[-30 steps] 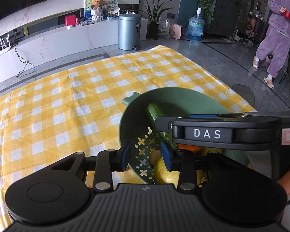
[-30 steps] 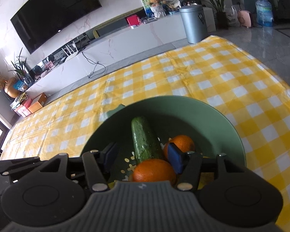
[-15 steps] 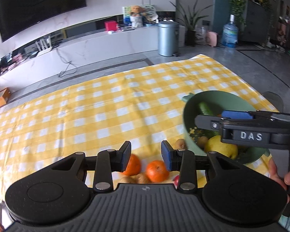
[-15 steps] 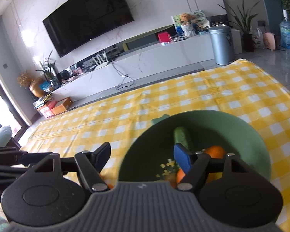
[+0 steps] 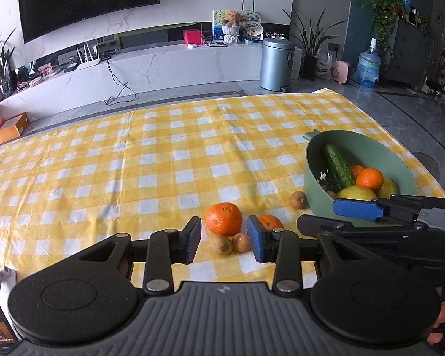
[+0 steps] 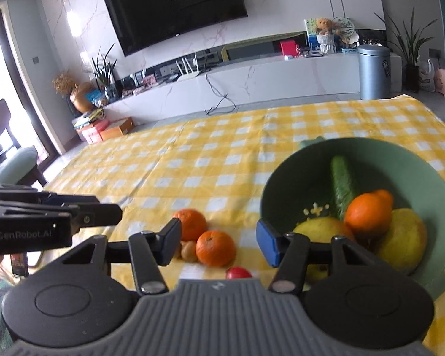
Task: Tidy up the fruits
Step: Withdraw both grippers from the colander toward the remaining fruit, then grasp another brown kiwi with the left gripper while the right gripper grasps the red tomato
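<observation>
1. We see a table covered by a yellow-and-white checked cloth (image 5: 163, 160), with a green bowl (image 5: 400, 166) standing near its right edge.
2. In the bowl lie a cucumber (image 5: 338, 169), leaning against the inner wall, two oranges (image 5: 369, 178) and two larger yellow citrus fruits (image 5: 359, 192); the second orange is mostly hidden behind the first.
3. Outside the bowl, on the cloth, we count a large mandarin (image 5: 224, 218), a smaller mandarin (image 5: 270, 222) partly hidden by a tong finger, and two small brown fruits (image 5: 221, 244) touching each other just in front of the large one.
4. A third small brown fruit (image 5: 298, 199) sits alone just beside the bowl's outer wall.
5. From the right wrist view a small red fruit (image 6: 238, 273) shows on the cloth near the camera body; we cannot tell what kind it is.
6. Our left tongs (image 5: 224, 244) stand partly open above the loose fruits, with nothing gripped; the two brown fruits appear between the fingers but the pads do not touch them.
7. Our right tongs (image 6: 218, 241) have just been closing and stand at a middling gap, holding nothing; the smaller mandarin (image 6: 216, 247) shows between the fingers, clear of the pads.
8. The right tongs' blue-padded finger (image 5: 356, 209) reaches in front of the bowl's near rim in the left wrist view.
</observation>
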{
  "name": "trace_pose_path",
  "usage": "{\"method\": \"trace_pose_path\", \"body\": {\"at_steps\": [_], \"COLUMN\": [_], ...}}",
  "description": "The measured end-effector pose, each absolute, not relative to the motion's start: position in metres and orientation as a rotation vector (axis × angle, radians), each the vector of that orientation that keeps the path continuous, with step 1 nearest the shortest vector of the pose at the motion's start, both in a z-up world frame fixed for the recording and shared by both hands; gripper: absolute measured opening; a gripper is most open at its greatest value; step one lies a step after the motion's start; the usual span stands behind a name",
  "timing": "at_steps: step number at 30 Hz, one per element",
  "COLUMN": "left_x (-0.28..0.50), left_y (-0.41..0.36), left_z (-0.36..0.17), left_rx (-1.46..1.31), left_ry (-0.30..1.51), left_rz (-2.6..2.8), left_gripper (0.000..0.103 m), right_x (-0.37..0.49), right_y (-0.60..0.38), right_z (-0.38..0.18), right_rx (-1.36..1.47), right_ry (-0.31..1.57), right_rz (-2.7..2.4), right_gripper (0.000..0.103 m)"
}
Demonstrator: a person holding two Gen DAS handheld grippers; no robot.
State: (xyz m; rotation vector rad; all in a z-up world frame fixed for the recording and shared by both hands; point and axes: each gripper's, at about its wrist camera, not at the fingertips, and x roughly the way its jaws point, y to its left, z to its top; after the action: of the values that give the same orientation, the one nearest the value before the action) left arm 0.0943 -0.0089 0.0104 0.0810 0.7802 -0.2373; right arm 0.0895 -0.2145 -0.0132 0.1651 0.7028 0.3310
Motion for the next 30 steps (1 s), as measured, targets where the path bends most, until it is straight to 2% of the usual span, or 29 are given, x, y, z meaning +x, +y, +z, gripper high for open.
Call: {"method": "trace_pose_path", "body": {"at_steps": [5,9,15,17,18,30], "left_x": [0.096,0.101,0.111,0.113,0.113,0.121], "left_y": [-0.003,0.002,0.015,0.016,0.016,0.011], "left_z": [0.003,-0.006,-0.028,-0.033,-0.036,-0.058], "left_rx": [0.048,0.022,-0.061,-0.060,-0.056,-0.049], "left_ry": [0.760,0.771,0.831,0.840,0.842,0.879], "left_rz": [-0.263,-0.291,-0.321,-0.322,-0.320,-0.337], "left_gripper": [0.043,0.043,0.043,0.043,0.043,0.043], "right_x": [0.090,0.093,0.096,0.098,0.098,0.105], "right_y": [-0.201,-0.195,-0.196,-0.192,-0.190,-0.168], "right_z": [-0.021,-0.028,-0.036,-0.039,-0.040,-0.052], "right_rx": [0.083,0.058,0.084,0.063,0.047,-0.104], "right_ry": [0.753,0.797,0.867,0.887,0.891,0.925], "right_rz": [0.331,0.340,0.306,0.294,0.291,0.242], "right_gripper": [0.054,0.048,0.047,0.039,0.038,0.038]}}
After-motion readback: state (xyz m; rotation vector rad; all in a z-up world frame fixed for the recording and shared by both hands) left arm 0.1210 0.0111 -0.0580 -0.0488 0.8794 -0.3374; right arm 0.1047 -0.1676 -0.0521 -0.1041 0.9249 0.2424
